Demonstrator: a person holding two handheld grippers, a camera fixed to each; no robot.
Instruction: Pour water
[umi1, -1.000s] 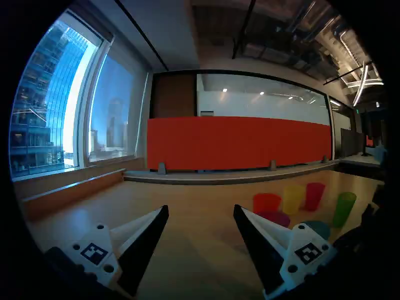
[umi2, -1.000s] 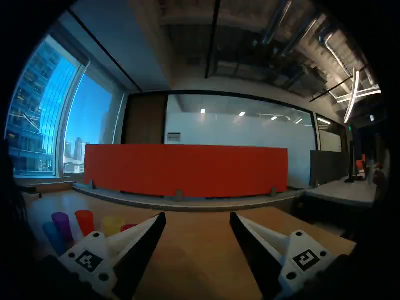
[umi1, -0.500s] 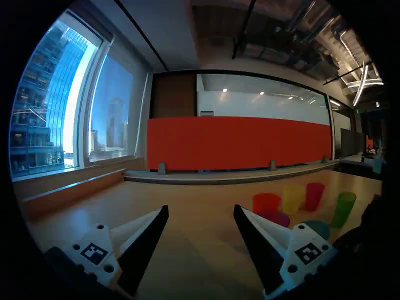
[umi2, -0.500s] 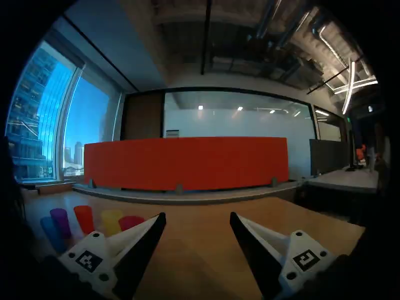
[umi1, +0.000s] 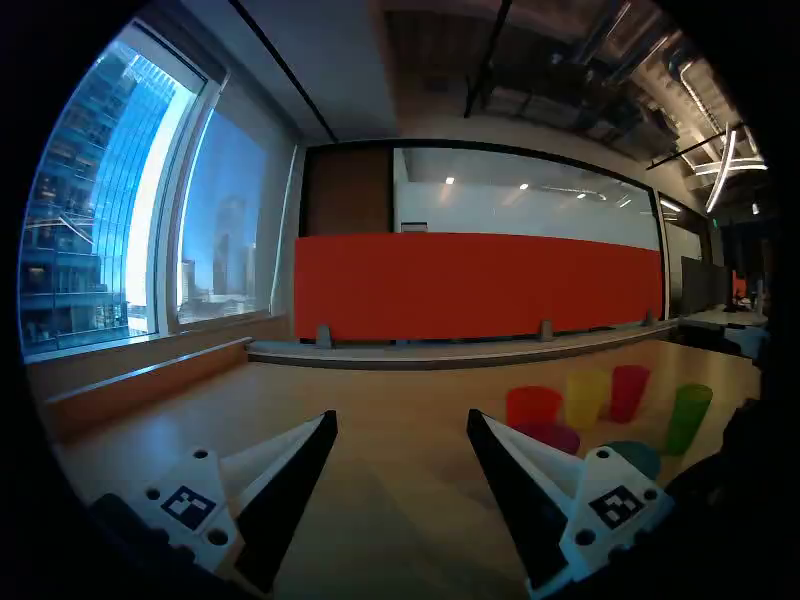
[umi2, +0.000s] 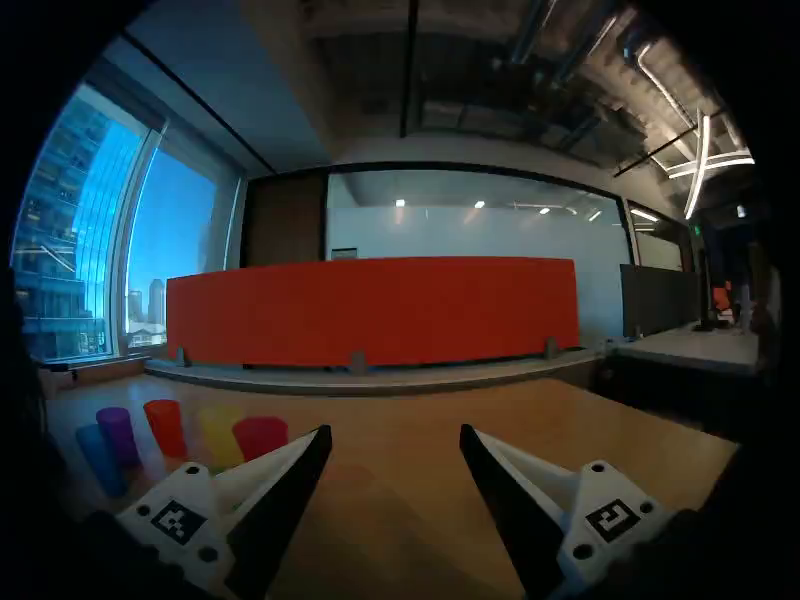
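Note:
Several coloured plastic cups stand in a cluster on the wooden table (umi1: 400, 400). In the left gripper view an orange cup (umi1: 533, 404), a yellow cup (umi1: 586, 398), a red cup (umi1: 629, 390) and a green cup (umi1: 689, 417) sit to the right, beyond my right finger. My left gripper (umi1: 400, 420) is open and holds nothing. In the right gripper view a blue cup (umi2: 95, 458), a purple cup (umi2: 120, 436), an orange cup (umi2: 165, 427), a yellow cup (umi2: 220, 432) and a red cup (umi2: 260, 437) stand at the lower left. My right gripper (umi2: 393, 435) is open and holds nothing.
A long red partition (umi1: 480, 285) runs along the table's far edge. Tall windows (umi1: 100, 230) line the left wall. Another desk (umi2: 690, 350) stands off to the right, past the table's right edge.
The right gripper view has tipped downward, so the cups and more of the tabletop show higher in it. The left gripper has stayed still.

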